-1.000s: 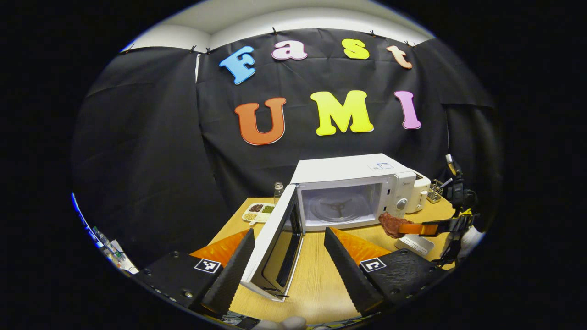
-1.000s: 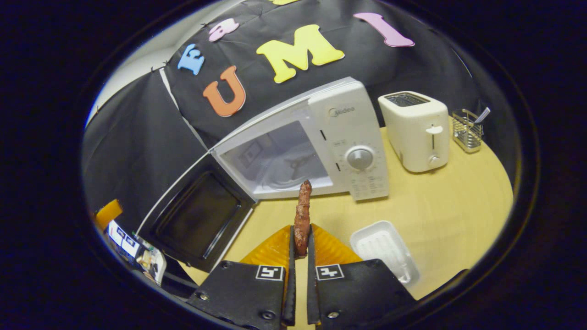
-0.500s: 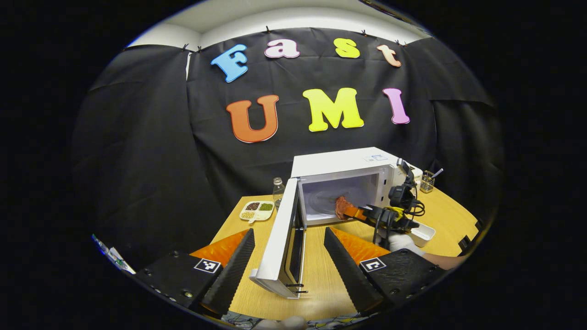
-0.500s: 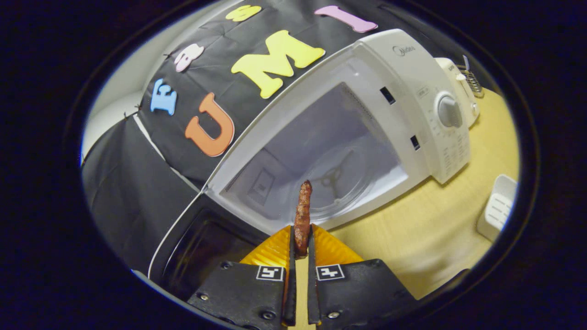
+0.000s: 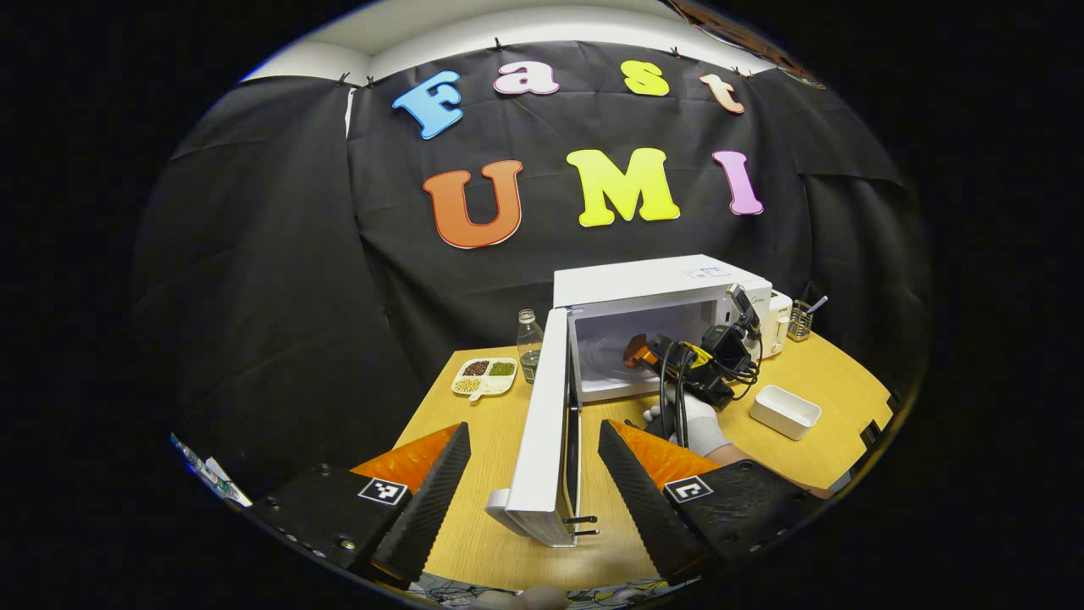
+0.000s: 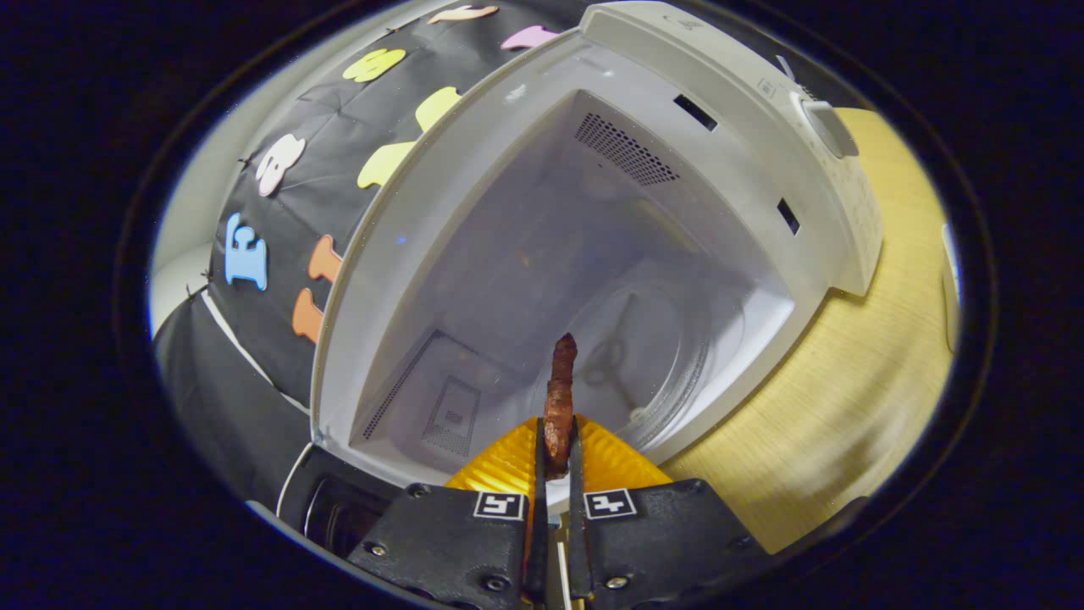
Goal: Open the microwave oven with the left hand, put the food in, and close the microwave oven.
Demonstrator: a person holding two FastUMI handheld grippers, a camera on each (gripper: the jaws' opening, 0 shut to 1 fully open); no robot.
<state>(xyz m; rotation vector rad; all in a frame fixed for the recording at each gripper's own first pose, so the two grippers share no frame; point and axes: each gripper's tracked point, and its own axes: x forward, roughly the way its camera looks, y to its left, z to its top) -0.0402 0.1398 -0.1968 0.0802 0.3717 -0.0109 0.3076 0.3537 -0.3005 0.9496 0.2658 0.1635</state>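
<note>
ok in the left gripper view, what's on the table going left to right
Divided dish → glass bottle → open microwave door → microwave → white tray → wire holder

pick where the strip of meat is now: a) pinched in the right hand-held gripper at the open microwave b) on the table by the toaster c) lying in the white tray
a: the strip of meat stands pinched in the right hand-held gripper, before the microwave's open cavity.
</note>
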